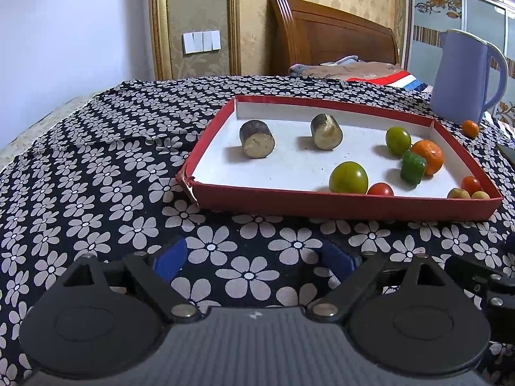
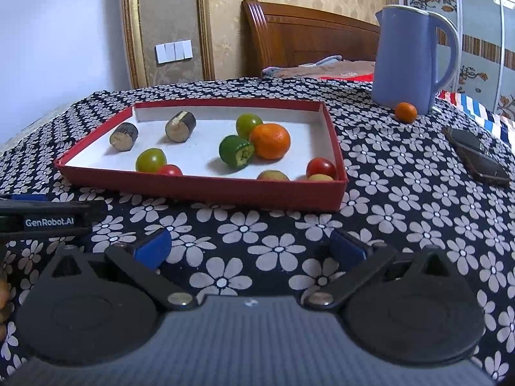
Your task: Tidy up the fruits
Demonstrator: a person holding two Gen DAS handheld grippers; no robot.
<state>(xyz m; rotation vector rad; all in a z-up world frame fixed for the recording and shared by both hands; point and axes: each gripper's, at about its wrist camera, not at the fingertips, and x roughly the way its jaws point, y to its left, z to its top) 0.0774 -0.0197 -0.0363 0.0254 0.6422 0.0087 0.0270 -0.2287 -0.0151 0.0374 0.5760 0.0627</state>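
Note:
A red tray [image 1: 338, 204] [image 2: 206, 191] with a white floor holds two dark cane pieces [image 1: 256, 139] [image 2: 124, 136], two green tomatoes [image 1: 348, 177] [image 2: 151, 160], an orange [image 1: 428, 156] [image 2: 270, 141], a green cut piece [image 1: 412, 167] [image 2: 236, 151], red tomatoes [image 1: 380, 189] [image 2: 320, 167] and small yellowish fruits [image 1: 458, 193] [image 2: 272, 175]. A small orange [image 1: 470, 128] [image 2: 405, 112] lies outside the tray beside the jug. My left gripper [image 1: 254, 259] and my right gripper [image 2: 251, 247] are open and empty, low over the cloth in front of the tray.
A blue jug [image 1: 463, 77] [image 2: 412, 58] stands behind the tray at the right. A dark phone [image 2: 476, 160] lies on the flowered cloth [image 2: 402, 209] to the right. The left gripper's body [image 2: 48, 215] shows at the right wrist view's left edge. A bed headboard stands behind.

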